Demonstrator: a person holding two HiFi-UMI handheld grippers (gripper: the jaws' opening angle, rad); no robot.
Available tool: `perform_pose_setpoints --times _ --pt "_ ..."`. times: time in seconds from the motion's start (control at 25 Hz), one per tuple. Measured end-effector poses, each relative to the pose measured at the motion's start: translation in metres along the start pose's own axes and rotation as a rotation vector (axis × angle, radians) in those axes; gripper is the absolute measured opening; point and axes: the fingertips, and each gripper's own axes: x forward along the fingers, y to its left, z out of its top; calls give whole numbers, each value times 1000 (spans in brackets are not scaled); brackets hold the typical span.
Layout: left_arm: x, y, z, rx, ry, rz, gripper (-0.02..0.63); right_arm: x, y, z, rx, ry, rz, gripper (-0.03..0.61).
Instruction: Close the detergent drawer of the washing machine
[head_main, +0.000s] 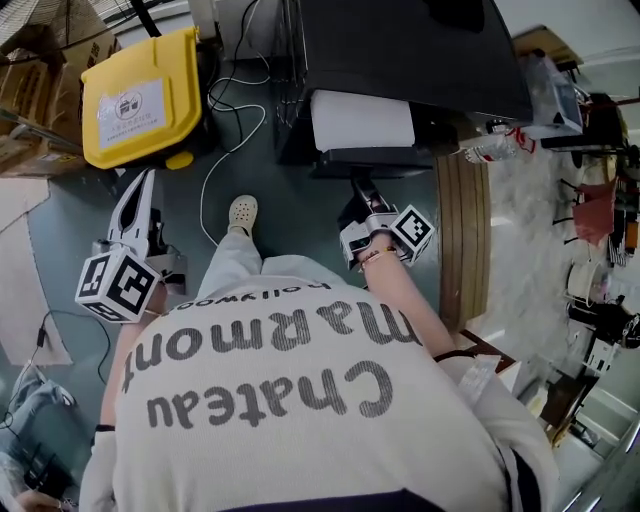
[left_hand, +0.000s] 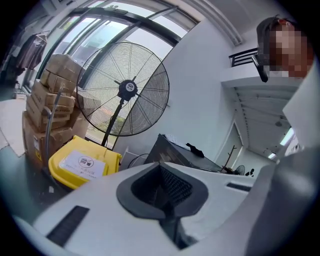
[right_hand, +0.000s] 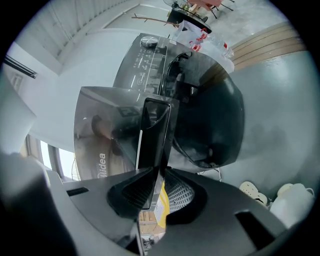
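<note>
At the front of the washing machine (head_main: 420, 50), the detergent drawer (head_main: 362, 120) stands pulled out, with its white tray exposed. The drawer's thin dark front panel (right_hand: 152, 135) sits between the jaws of the right gripper (right_hand: 159, 177), and they are clenched on its edge. I think the push should go straight along the drawer's track, without twisting the panel, until the front is flush with the machine; only then release. The left gripper (head_main: 138, 195), jaws together on nothing, hangs well apart near the yellow bin (head_main: 140, 95) and is not needed here.
</note>
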Motion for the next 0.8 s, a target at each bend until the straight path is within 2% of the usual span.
perform_pose_setpoints --times 0.36,0.64,0.8 --pt "11 -3 -5 1 16 -10 8 19 9 5 24 -11 22 84" --pt "9 4 -5 -4 21 8 8 29 13 9 21 -21 18 84" --pt "7 11 -5 -15 18 27 8 39 19 12 37 -31 47 84"
